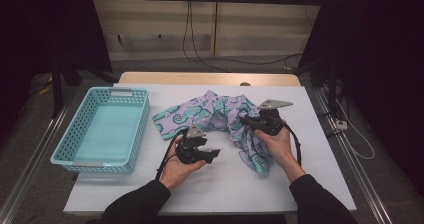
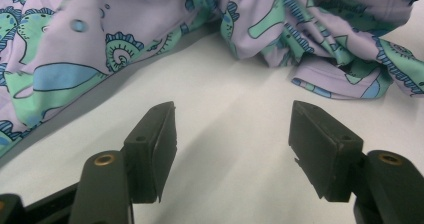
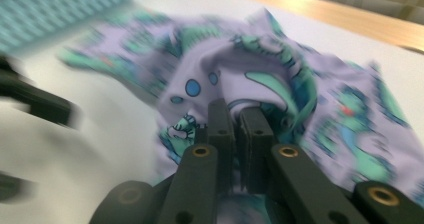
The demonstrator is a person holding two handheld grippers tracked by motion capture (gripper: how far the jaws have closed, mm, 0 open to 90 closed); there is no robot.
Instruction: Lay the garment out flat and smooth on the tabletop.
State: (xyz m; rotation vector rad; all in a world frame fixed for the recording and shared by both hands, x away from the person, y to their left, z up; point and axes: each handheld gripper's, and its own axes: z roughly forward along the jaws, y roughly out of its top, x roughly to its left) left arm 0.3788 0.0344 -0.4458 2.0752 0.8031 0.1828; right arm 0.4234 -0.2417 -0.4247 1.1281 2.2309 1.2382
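Note:
A lilac garment printed with green and blue sea creatures lies crumpled on the white table, right of centre. My right gripper is shut on a fold of this cloth, and in the right gripper view the jaws pinch the fabric between them. My left gripper hovers just in front of the garment, pointing right. Its jaws stand open over bare table with nothing between them, and the cloth lies a short way beyond the tips.
A light blue plastic basket with nothing in it stands at the table's left side. A wooden strip runs along the far edge. Black cables trail from both grippers toward the person's sleeves.

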